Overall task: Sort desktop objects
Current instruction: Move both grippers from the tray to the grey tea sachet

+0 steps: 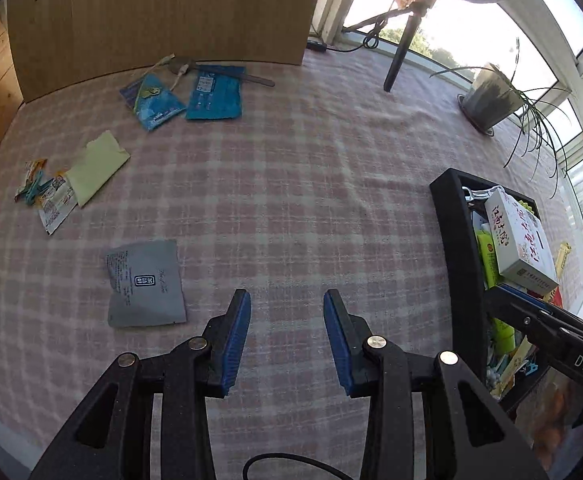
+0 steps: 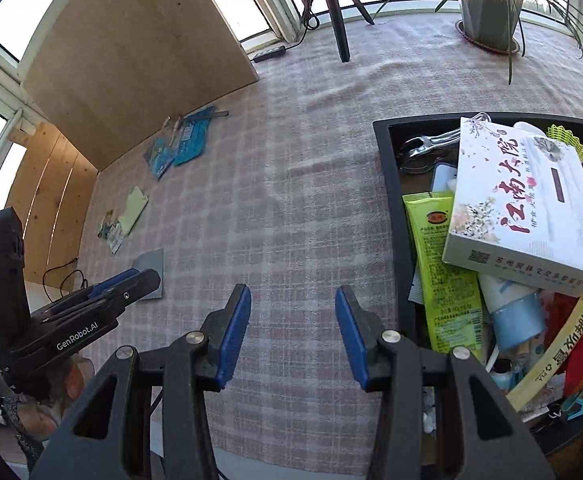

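The left gripper (image 1: 287, 300) and right gripper (image 2: 293, 294) both stand half open, holding nothing, tilted down over the pink checked cloth (image 1: 291, 184).

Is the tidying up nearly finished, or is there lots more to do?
Partly done, it seems. The black tray already holds a white box, a green packet and more. Nothing is in hand: the left gripper and right gripper are both open and empty. Left on the cloth: a grey pouch, two blue packets, a yellow paper and small snack packets.
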A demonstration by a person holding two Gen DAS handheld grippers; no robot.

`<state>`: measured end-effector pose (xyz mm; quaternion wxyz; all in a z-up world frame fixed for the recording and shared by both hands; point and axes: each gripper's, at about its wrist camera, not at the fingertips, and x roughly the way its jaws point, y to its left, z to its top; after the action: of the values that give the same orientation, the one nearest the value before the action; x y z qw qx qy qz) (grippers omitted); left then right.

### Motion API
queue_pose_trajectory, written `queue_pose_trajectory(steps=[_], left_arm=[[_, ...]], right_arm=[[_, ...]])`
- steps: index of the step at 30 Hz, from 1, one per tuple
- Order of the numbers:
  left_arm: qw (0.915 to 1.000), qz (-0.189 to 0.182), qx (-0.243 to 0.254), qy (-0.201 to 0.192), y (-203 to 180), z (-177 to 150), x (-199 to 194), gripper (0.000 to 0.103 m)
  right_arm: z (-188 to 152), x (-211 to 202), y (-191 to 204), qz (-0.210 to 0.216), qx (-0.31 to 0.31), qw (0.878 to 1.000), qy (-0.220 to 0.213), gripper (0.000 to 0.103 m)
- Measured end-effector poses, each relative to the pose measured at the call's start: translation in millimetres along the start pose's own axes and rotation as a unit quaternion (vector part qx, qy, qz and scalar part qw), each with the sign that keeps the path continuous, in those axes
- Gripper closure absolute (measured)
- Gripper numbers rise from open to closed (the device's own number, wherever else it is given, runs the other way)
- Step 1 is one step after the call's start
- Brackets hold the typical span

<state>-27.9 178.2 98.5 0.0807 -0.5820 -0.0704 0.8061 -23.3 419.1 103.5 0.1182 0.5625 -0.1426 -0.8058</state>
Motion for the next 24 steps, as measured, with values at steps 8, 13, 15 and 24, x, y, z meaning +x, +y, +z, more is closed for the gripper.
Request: queue_pose_trajectory(steps=[8,13,15,24], left_arm=[[0.998,0.016,-0.058,0.02,86,-5,13,0.065],[0.9959,0.006,-0.083,0.035,121,-7,27,0.062],[0.9952,0.003,-0.09,0.04,129,-7,33,0.062],[0.9935,-0.031,-0.098,0.049,141,-6,53,0.062]], right_arm=[[10,63,72,0.035,-0.038,0.997,0.053,0.06],[11,105,109,0.064,-0.039,0.992,0.097,0.06],[12,121,121,0.066,-0.041,0.991,0.11,0.06],[15,173,147,0.09,-0.005,0.984,0.153,0.061]])
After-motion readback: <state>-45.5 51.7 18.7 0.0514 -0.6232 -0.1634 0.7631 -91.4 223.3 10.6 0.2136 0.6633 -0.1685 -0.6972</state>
